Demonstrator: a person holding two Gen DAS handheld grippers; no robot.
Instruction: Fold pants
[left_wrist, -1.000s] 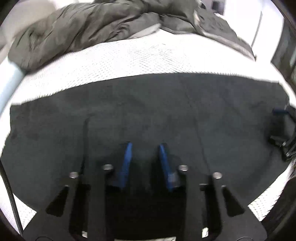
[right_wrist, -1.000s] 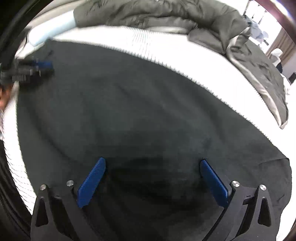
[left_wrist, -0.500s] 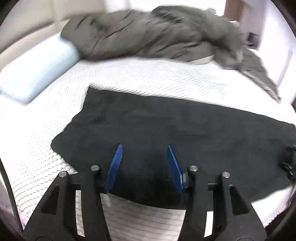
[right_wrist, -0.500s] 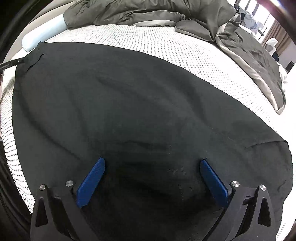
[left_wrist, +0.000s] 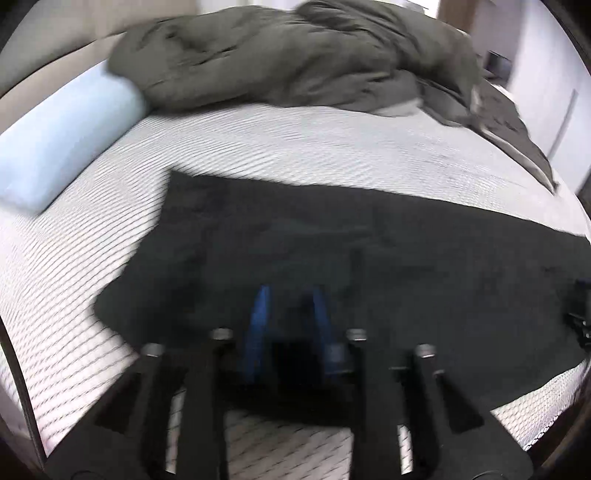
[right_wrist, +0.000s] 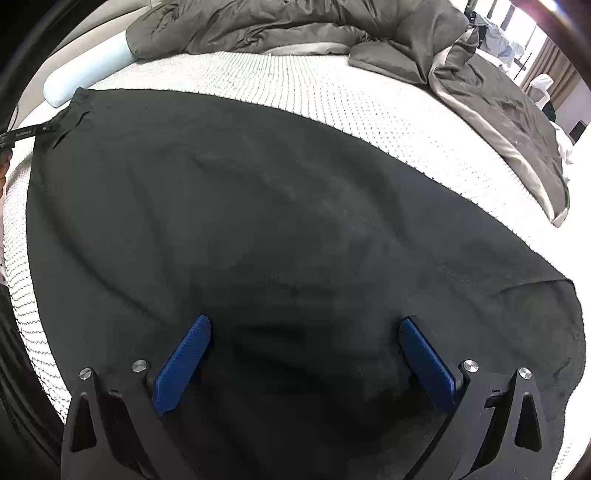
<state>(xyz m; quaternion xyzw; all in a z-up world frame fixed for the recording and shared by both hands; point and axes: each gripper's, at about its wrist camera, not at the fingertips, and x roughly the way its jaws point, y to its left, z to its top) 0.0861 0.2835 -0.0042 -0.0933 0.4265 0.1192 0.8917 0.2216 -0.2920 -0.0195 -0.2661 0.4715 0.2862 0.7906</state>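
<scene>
The black pants (left_wrist: 369, 258) lie spread flat on the white mattress (left_wrist: 314, 147); they also fill the right wrist view (right_wrist: 277, 221). My left gripper (left_wrist: 290, 295) hovers at their near left edge, its blue fingers (left_wrist: 260, 314) a narrow gap apart with nothing seen between them; the view is blurred. My right gripper (right_wrist: 304, 325) is wide open and empty just above the cloth, also visible at the left wrist view's right edge (left_wrist: 581, 314). The left gripper shows at the far left of the right wrist view (right_wrist: 22, 133), by the pants' corner.
A crumpled grey duvet (left_wrist: 295, 59) is heaped at the back of the bed and trails down the right side (right_wrist: 517, 122). A pale blue bolster pillow (left_wrist: 62, 136) lies at the left. The mattress edge runs close below the pants.
My left gripper's fingers have closed in from a wider gap and it has edged nearer the pants' edge. My right gripper stays wide open and barely moves.
</scene>
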